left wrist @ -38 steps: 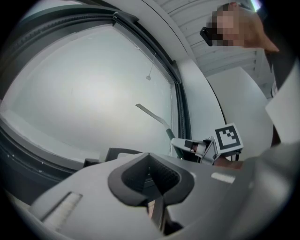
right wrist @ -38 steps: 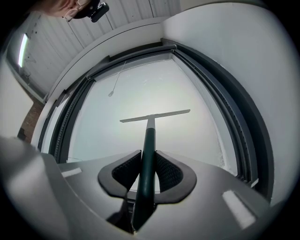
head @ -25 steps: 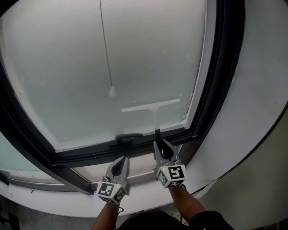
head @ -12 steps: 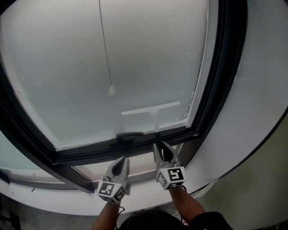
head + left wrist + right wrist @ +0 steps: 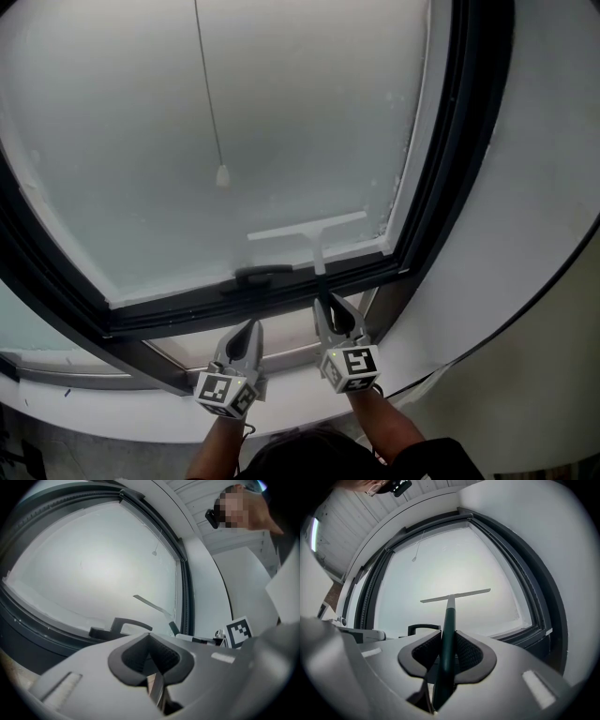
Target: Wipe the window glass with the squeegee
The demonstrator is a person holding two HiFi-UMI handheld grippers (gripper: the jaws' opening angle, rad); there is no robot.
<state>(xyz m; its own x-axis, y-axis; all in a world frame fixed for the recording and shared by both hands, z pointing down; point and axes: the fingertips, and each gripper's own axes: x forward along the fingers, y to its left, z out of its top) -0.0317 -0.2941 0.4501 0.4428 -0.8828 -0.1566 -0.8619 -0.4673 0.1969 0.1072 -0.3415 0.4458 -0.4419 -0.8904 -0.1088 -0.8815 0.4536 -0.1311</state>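
A squeegee (image 5: 307,230) with a white blade and a dark green handle (image 5: 448,630) rests its blade against the frosted window glass (image 5: 234,122), low and to the right. My right gripper (image 5: 330,309) is shut on that handle, blade (image 5: 455,595) straight ahead of it. My left gripper (image 5: 246,334) is shut with nothing in it, below the window's dark lower frame. In the left gripper view the squeegee (image 5: 151,604) shows ahead and to the right, past my left gripper (image 5: 151,654).
A black window handle (image 5: 262,275) sits on the dark lower frame (image 5: 187,305), left of the squeegee. A pull cord with a small weight (image 5: 222,175) hangs before the glass. The white wall (image 5: 525,187) rises at the right, and a white sill (image 5: 141,417) runs below.
The squeegee blade has slid a little down the glass toward the lower frame, and both grippers sit slightly lower and further left in the head view.
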